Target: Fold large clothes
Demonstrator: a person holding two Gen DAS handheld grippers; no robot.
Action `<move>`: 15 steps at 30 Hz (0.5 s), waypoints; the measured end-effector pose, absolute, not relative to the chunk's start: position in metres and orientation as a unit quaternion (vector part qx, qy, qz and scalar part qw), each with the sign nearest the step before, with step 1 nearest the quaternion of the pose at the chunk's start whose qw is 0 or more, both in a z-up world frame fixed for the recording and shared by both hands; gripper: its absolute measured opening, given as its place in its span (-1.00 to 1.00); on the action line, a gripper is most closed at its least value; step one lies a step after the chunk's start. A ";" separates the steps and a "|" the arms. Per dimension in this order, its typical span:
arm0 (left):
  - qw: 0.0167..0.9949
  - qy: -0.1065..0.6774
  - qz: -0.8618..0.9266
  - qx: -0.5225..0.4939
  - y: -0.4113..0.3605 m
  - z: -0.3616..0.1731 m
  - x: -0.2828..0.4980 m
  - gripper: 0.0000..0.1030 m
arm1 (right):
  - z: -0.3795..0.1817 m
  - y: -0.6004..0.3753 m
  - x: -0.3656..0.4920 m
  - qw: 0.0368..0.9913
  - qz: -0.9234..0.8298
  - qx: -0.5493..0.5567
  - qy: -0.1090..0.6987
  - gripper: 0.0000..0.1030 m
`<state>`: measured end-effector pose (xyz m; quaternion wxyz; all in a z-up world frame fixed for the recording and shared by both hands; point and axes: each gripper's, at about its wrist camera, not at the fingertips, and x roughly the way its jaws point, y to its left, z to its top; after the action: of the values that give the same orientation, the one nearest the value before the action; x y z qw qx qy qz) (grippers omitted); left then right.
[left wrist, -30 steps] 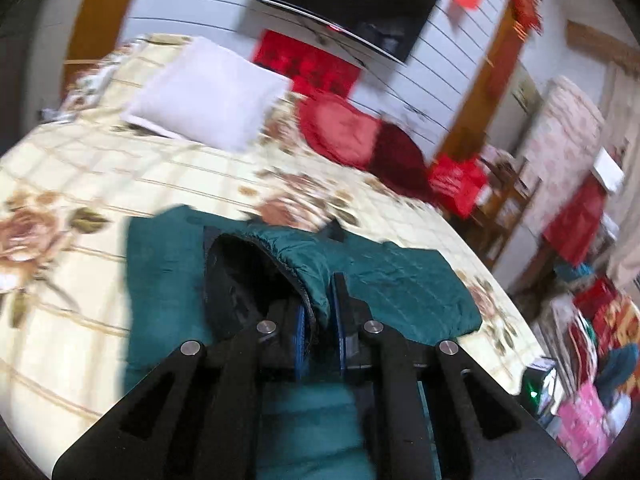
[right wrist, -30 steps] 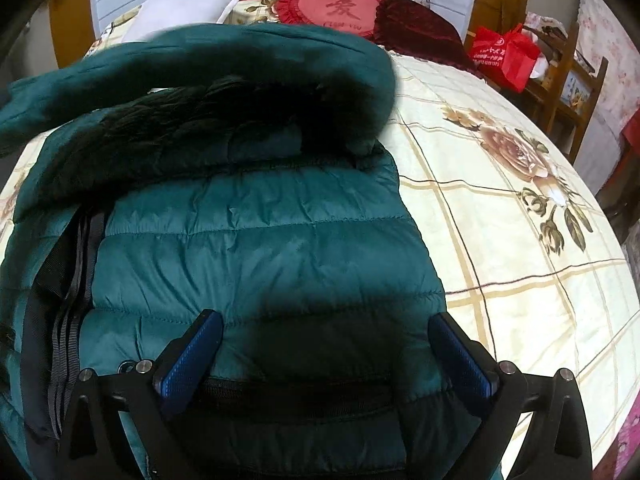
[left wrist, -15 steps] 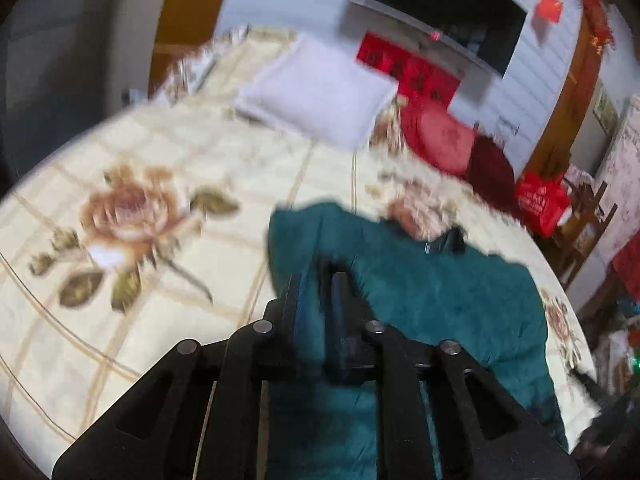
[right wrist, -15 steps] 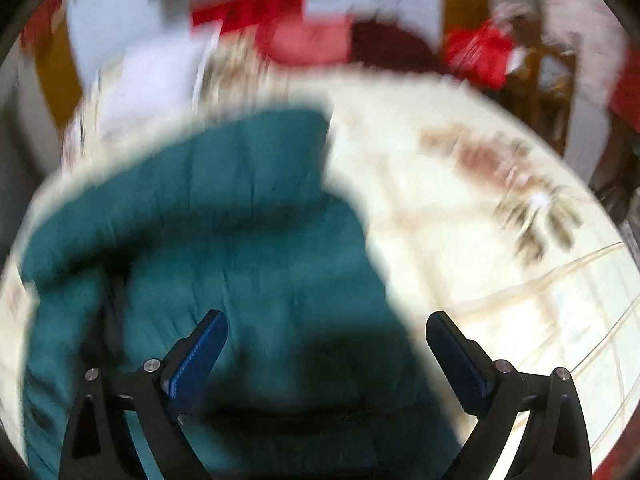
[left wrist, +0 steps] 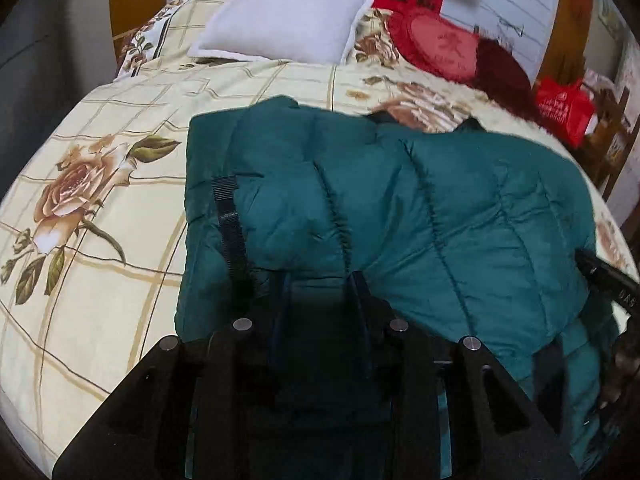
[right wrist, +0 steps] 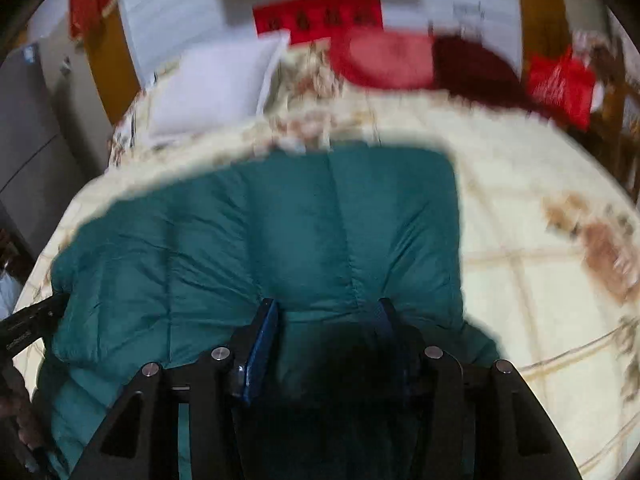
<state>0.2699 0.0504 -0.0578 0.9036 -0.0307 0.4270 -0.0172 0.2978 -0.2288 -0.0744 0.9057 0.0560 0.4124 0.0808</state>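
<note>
A teal quilted puffer jacket (left wrist: 420, 208) lies on the floral bedspread (left wrist: 100, 208), doubled over itself with a black strap (left wrist: 230, 220) on its left side. My left gripper (left wrist: 320, 284) is shut on a thick bunch of the jacket's near edge. In the right wrist view the jacket (right wrist: 300, 232) fills the middle, and my right gripper (right wrist: 326, 312) is shut on a fold of its near edge, the blue pads part way apart around the padding. Each gripper's body shows at the other view's edge.
A white pillow (left wrist: 284, 16), a red heart cushion (left wrist: 436, 48) and a dark red cushion (left wrist: 500, 68) lie at the head of the bed. A red bag (left wrist: 564, 108) and wooden furniture stand to the right. A grey cabinet (right wrist: 28, 136) stands left.
The left gripper carried the jacket's hood end over and down onto the body. The right gripper, wide open a second ago, has closed on the jacket's near edge.
</note>
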 end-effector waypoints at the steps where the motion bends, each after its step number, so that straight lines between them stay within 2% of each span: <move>1: 0.904 0.427 -0.014 -0.023 0.048 -0.059 0.268 -0.41 | -0.076 -0.225 0.299 0.904 0.083 0.056 0.415 -0.05; 8: 0.915 0.404 0.008 -0.027 0.049 -0.048 0.254 -0.43 | -0.073 -0.222 0.295 0.899 0.070 0.042 0.431 -0.03; 10: 0.928 0.370 0.016 -0.033 0.052 -0.031 0.251 -0.43 | -0.056 -0.225 0.288 0.907 0.058 0.057 0.413 -0.03; 12: 0.938 0.345 0.024 -0.025 0.053 -0.022 0.254 -0.40 | -0.030 -0.230 0.282 0.928 0.056 0.079 0.360 -0.02; 15: 0.934 0.353 0.036 -0.023 0.059 -0.028 0.269 -0.39 | -0.009 -0.225 0.302 0.935 0.025 0.068 0.346 0.19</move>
<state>0.2686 0.0587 -0.0283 0.9345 -0.0228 0.3534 0.0364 0.3017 -0.2246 -0.0094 0.9353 0.0681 0.3465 0.0248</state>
